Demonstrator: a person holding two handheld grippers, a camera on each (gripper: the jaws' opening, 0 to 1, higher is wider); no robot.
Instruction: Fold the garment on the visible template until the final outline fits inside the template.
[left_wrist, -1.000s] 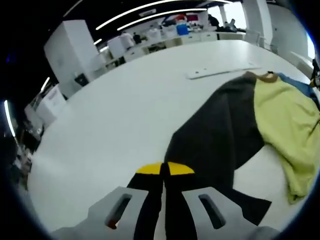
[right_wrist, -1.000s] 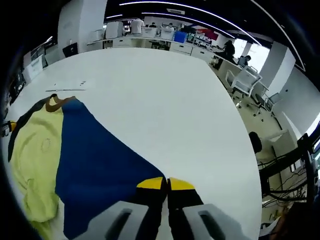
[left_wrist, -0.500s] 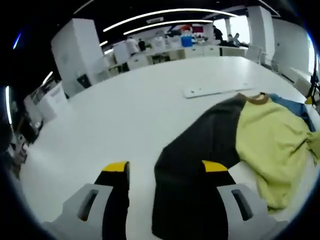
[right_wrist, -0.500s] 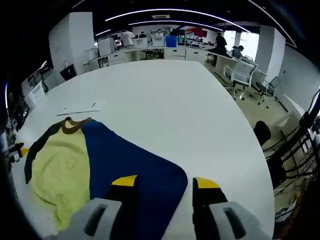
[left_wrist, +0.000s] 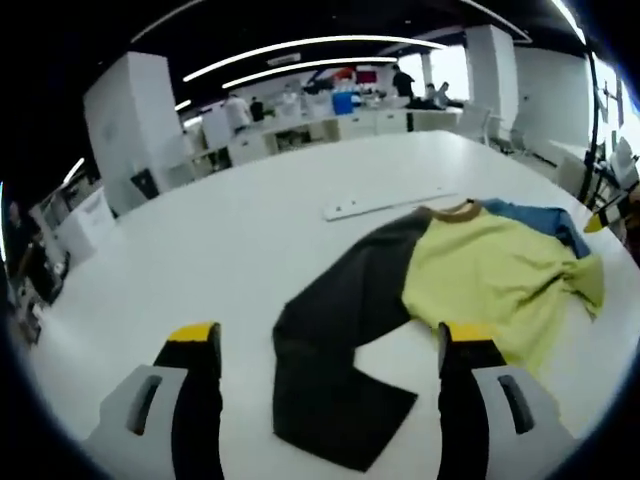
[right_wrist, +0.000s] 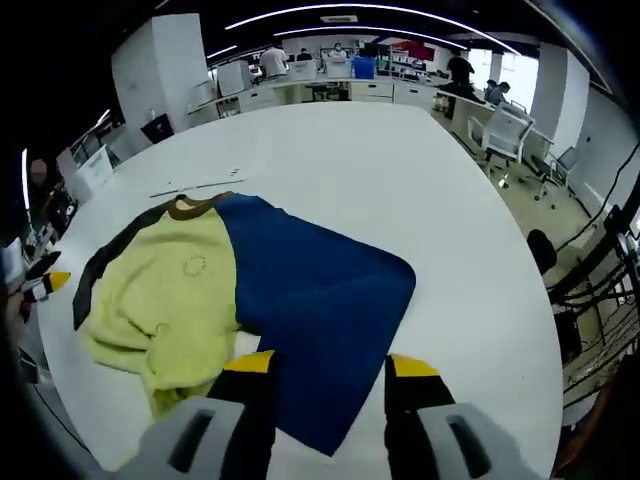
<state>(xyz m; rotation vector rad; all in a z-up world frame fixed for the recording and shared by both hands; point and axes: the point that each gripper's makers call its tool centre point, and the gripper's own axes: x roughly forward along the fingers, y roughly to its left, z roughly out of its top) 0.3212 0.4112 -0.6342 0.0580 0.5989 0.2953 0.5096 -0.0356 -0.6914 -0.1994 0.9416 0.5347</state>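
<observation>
The garment lies spread on the white table (left_wrist: 250, 240). It has a yellow body (left_wrist: 485, 285) (right_wrist: 165, 295), a brown collar (right_wrist: 190, 207), a dark grey sleeve (left_wrist: 345, 345) and a blue sleeve (right_wrist: 320, 300). My left gripper (left_wrist: 325, 345) is open, raised above the grey sleeve's end, holding nothing. My right gripper (right_wrist: 325, 368) is open too, above the blue sleeve's end, holding nothing. At the right edge of the left gripper view a yellow tip of the right gripper (left_wrist: 598, 222) shows, and the left gripper's yellow tip (right_wrist: 48, 283) shows at the left edge of the right gripper view.
A thin white strip (left_wrist: 385, 202) lies on the table beyond the collar. The table edge (right_wrist: 540, 330) runs close to the blue sleeve, with office chairs (right_wrist: 505, 135) past it. Cabinets and desks with people stand far behind.
Both grippers opened, let go of the sleeve ends and drew back upward. The grey and blue sleeves now lie flat, spread outward on the table.
</observation>
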